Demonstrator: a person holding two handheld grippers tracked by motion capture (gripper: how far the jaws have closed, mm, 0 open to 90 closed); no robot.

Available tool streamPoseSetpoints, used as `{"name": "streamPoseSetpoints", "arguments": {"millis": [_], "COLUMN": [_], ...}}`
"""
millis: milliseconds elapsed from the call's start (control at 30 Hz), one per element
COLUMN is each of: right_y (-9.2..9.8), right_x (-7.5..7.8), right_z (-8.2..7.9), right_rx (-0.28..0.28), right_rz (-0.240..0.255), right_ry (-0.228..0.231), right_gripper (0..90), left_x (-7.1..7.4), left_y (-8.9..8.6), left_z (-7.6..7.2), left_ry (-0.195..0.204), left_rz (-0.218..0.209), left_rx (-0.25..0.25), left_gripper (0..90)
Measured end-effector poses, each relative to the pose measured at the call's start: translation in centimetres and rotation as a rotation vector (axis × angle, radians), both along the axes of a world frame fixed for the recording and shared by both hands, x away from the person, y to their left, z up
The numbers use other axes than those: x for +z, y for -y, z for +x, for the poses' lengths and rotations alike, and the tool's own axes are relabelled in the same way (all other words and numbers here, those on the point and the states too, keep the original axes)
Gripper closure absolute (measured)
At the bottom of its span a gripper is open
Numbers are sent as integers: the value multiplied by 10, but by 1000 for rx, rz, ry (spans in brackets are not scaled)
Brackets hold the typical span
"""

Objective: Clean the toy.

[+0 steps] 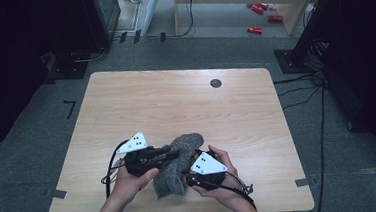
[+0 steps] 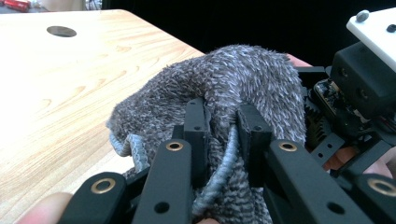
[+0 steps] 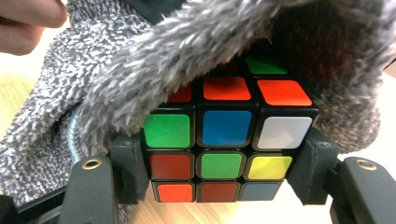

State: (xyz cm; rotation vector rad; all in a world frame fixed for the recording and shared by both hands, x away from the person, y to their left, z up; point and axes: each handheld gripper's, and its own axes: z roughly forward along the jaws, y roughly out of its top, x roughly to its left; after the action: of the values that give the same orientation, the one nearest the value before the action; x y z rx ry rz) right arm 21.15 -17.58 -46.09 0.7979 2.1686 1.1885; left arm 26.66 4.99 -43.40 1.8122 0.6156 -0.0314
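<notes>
A grey fuzzy sock-like cloth (image 1: 178,159) is bunched near the table's front edge between both grippers. My left gripper (image 1: 168,153) comes in from the left. In the left gripper view its jaws (image 2: 223,122) are shut on a fold of the cloth (image 2: 243,79) by its ribbed hem (image 2: 135,148). My right gripper (image 1: 196,161) holds a colour puzzle cube (image 3: 224,130). The black pads (image 3: 127,161) press on the cube's two sides. The cloth (image 3: 154,70) drapes over the cube's top and back and hides its upper rows. The right gripper's body (image 2: 359,84) is close at the right.
The wooden table (image 1: 175,102) stretches away beyond the hands, with a dark round hole (image 1: 216,83) near its far edge. Red items (image 1: 260,18) lie on the floor behind. Black stands and cables (image 1: 303,63) flank the table at the right.
</notes>
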Motion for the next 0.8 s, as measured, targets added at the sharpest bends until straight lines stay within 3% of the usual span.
{"name": "streamPoseSetpoints", "arguments": {"millis": [200, 300, 533, 667, 800], "right_y": [-1, -1, 1, 3, 2], "right_x": [-2, -2, 1, 2, -1], "right_z": [1, 0, 0, 1, 2], "right_rx": [3, 1, 2, -1, 1], "right_rz": [-7, -7, 1, 12, 7], "right_ry": [-5, -4, 5, -5, -9], "right_gripper": [344, 345, 345, 344, 344], "left_x": [0, 0, -3, -3, -1], "left_y": [12, 8, -9, -5, 9], "left_z": [-8, -5, 7, 3, -6], "left_ry": [31, 18, -22, -10, 16], "left_rz": [-4, -12, -20, -23, -13], "left_rx": [-71, -69, 11, -5, -60], "left_gripper": [773, 769, 776, 786, 780]}}
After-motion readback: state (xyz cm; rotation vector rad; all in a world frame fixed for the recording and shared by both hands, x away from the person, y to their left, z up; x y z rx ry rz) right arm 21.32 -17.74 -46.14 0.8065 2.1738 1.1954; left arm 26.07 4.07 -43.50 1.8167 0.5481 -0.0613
